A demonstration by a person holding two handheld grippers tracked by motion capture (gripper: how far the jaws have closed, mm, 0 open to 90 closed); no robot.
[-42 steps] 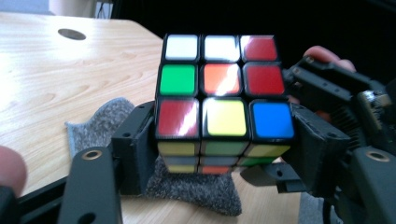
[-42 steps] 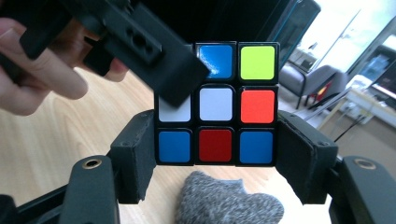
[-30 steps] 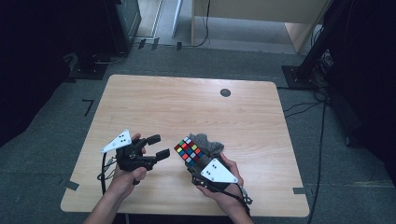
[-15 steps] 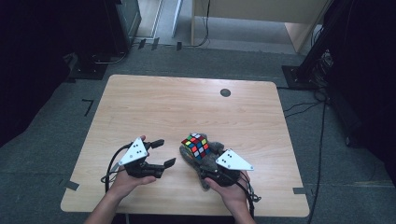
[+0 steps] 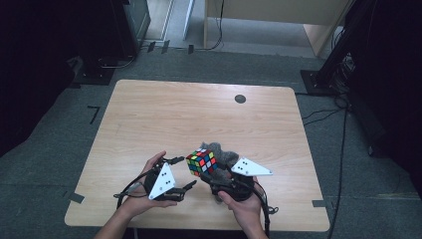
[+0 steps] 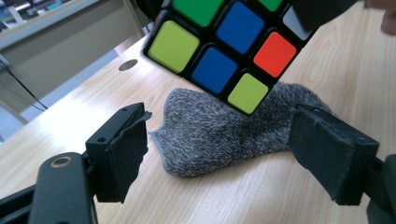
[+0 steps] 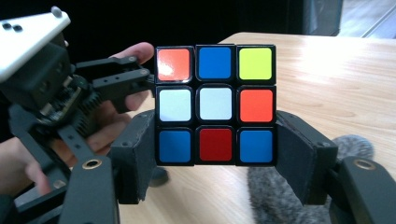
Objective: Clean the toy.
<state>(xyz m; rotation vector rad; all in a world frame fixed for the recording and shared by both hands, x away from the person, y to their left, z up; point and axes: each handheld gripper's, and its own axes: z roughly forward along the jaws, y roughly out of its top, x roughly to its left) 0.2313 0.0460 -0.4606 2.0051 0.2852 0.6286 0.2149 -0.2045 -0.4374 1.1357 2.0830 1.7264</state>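
So the right claw (image 7: pixel 215 154) has the puzzle cube (image 5: pixel 201 163) pinched by its bottom layer and lifted off the table (image 5: pixel 149 114), above a grey sock (image 6: pixel 219 135). The left claw (image 6: pixel 224 154) is spread with nothing in it, just beside the cube, so I'd say the pickup is done and the twisting is still to come.

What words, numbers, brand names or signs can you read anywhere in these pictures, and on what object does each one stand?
None: no readable text appears.
The multicoloured puzzle cube has plain stickers.
The grey fuzzy sock and the light wooden table bear no lettering.
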